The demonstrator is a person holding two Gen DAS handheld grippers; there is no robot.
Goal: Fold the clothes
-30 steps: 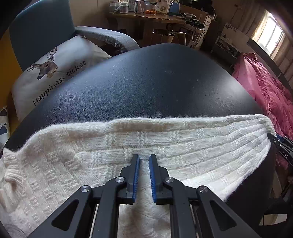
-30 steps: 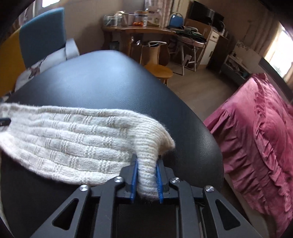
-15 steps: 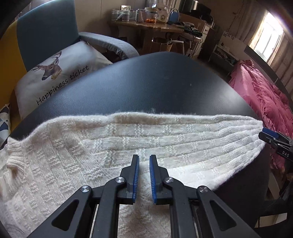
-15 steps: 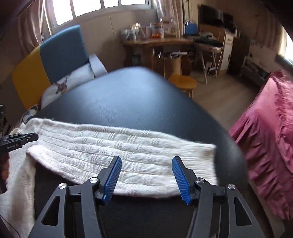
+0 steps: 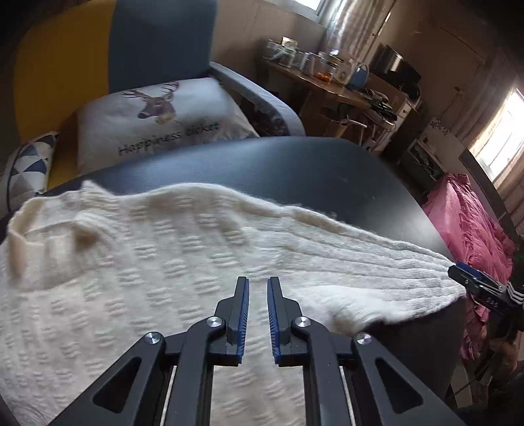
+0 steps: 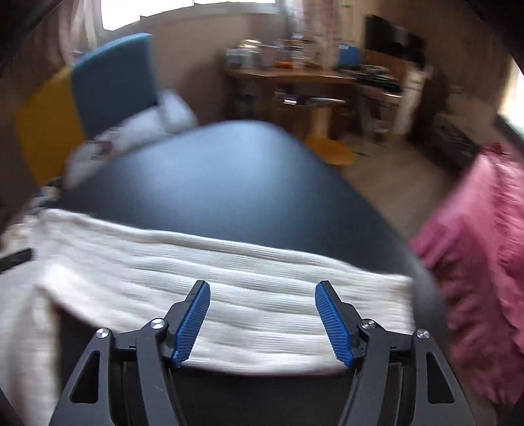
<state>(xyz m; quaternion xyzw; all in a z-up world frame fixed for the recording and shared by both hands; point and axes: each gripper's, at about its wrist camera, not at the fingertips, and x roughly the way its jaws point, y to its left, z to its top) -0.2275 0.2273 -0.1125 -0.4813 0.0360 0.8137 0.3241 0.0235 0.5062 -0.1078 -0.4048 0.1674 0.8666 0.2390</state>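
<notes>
A: What stands behind the glossy black tabletop (image 5: 294,170)?

B: A blue-and-yellow upholstered armchair (image 5: 157,42) with a grey padded armrest (image 5: 262,98). On its seat lies a white cushion printed with a stag and the words "Happiness ticket" (image 5: 163,114); a cushion with blue triangles (image 5: 26,167) sits to its left.

A: And further back?

B: A wooden side table crowded with jars and containers (image 5: 321,75) against a beige wall (image 5: 255,26), with a round wooden stool (image 6: 330,150) near it on a light wood floor (image 6: 393,177).

A: The right side?

B: A bed under a ruffled pink cover (image 5: 475,222), and a bright window (image 5: 501,137) letting daylight in.
</notes>
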